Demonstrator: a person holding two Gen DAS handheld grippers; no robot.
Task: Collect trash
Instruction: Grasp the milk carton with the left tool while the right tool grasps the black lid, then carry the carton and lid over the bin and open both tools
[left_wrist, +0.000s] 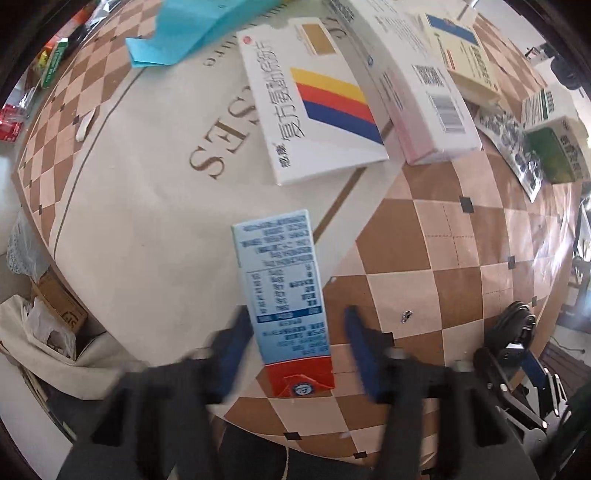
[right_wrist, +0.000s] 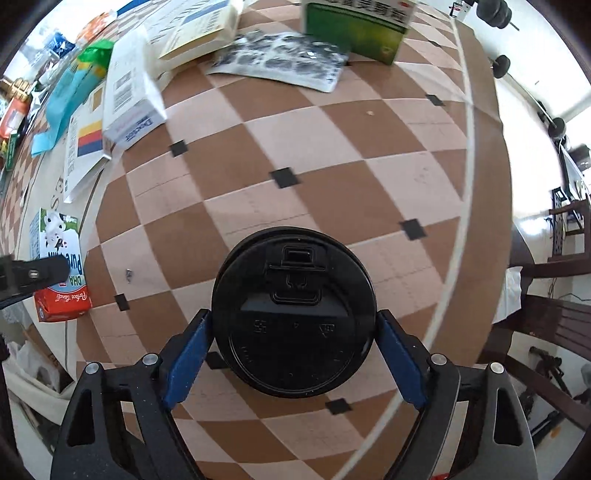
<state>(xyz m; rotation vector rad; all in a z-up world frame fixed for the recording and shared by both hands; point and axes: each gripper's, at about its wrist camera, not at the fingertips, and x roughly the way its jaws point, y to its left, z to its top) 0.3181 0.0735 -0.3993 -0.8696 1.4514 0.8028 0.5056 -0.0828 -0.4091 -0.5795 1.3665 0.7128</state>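
A small milk carton (left_wrist: 284, 299), light blue with a red end, lies on the checkered tablecloth (left_wrist: 424, 240) near the table's front edge. My left gripper (left_wrist: 295, 347) is open, its blue fingers on either side of the carton, apart from its sides. The carton also shows in the right wrist view (right_wrist: 61, 266), with a left finger over it. My right gripper (right_wrist: 293, 354) is shut on a cup with a black lid (right_wrist: 293, 314), its blue pads (right_wrist: 188, 354) pressed against both sides.
Several medicine boxes lie at the far side: a white one with yellow, red and blue stripes (left_wrist: 317, 107), a white and pink one (left_wrist: 417, 81), a green one (right_wrist: 358, 26). A blister pack (right_wrist: 280, 59) and blue paper (left_wrist: 192, 29) lie there too. A bag (left_wrist: 44, 332) sits below the table's left edge.
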